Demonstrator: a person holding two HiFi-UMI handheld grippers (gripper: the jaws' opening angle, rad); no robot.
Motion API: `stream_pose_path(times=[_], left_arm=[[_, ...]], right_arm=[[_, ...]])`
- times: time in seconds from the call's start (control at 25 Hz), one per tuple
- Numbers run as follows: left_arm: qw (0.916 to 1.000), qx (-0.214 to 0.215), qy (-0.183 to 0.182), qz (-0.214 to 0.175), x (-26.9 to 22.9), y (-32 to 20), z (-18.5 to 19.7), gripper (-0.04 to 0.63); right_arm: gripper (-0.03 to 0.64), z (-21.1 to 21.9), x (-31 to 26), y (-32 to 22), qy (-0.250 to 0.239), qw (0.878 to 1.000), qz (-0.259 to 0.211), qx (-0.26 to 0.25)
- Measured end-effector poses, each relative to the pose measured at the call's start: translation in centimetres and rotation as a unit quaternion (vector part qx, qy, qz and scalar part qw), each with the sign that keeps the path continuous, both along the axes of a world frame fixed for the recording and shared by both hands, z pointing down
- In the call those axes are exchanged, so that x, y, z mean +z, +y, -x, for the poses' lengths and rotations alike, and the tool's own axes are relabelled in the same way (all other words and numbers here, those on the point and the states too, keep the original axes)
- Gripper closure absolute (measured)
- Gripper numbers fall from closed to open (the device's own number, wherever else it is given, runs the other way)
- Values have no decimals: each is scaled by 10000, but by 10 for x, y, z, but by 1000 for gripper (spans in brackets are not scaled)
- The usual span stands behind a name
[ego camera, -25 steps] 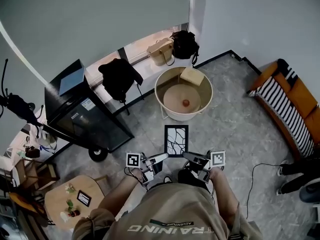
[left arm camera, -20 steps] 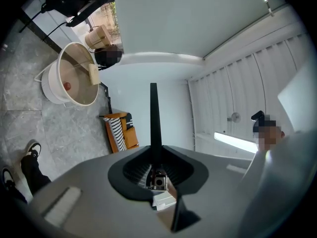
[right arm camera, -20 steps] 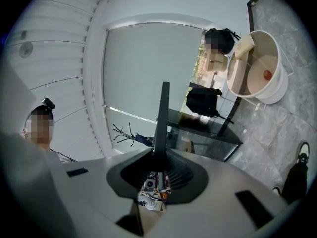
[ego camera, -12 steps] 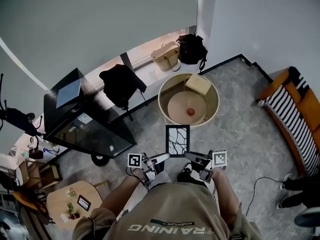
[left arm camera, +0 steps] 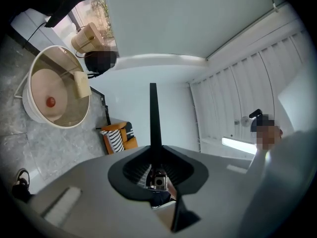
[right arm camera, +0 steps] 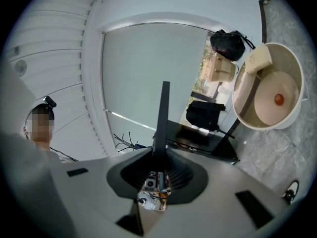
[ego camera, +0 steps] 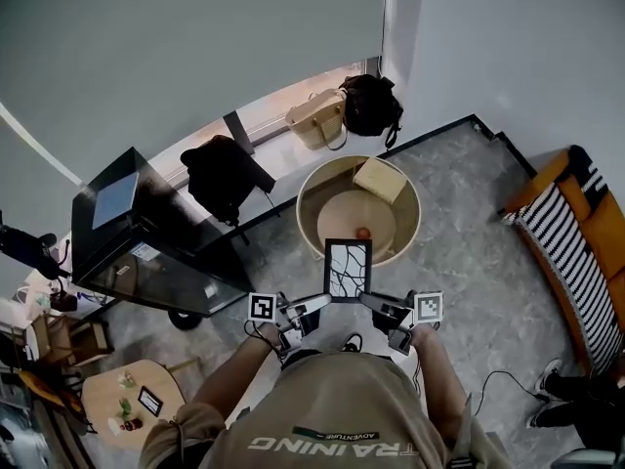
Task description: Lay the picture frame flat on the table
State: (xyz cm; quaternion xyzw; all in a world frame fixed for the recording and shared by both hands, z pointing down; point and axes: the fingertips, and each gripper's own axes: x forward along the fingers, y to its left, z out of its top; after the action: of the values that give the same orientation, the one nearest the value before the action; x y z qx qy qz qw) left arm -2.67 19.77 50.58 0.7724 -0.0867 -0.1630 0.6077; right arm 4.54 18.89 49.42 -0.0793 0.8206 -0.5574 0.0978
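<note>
The black picture frame [ego camera: 347,269], with a white cracked-pattern picture, is held upright in front of the person, over the near rim of the round table [ego camera: 309,190]. My left gripper [ego camera: 319,304] is shut on its lower left corner and my right gripper [ego camera: 369,301] on its lower right corner. In the left gripper view the frame [left arm camera: 152,117] shows edge-on as a thin black bar rising from the left gripper [left arm camera: 153,150]. The right gripper view shows the same bar, the frame [right arm camera: 162,115], clamped in the right gripper [right arm camera: 159,152].
On the table lie a tan box [ego camera: 379,179] and a small red ball [ego camera: 362,231]. A black cabinet [ego camera: 146,247] stands left, with bags [ego camera: 317,120] along the window. A striped orange sofa [ego camera: 576,233] is at right, and a small wooden side table [ego camera: 122,408] at lower left.
The person has stepped towards the round table; the frame, still held by both grippers, now overlaps the table's near rim instead of standing short of it.
</note>
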Motion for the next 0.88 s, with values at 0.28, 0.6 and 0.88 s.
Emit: stream_pose_path(times=[0.28, 0.6, 0.88], left_arm=[[9998, -131, -34, 128, 4, -29, -16, 522], [9998, -142, -46, 157, 8, -58, -13, 522], [9997, 39, 8, 223, 13, -95, -2, 522]], right_arm=[[546, -16, 8, -32, 3, 9999, 57, -116], [546, -12, 11, -61, -92, 9998, 56, -169], [546, -1, 15, -96, 86, 9998, 120, -108]])
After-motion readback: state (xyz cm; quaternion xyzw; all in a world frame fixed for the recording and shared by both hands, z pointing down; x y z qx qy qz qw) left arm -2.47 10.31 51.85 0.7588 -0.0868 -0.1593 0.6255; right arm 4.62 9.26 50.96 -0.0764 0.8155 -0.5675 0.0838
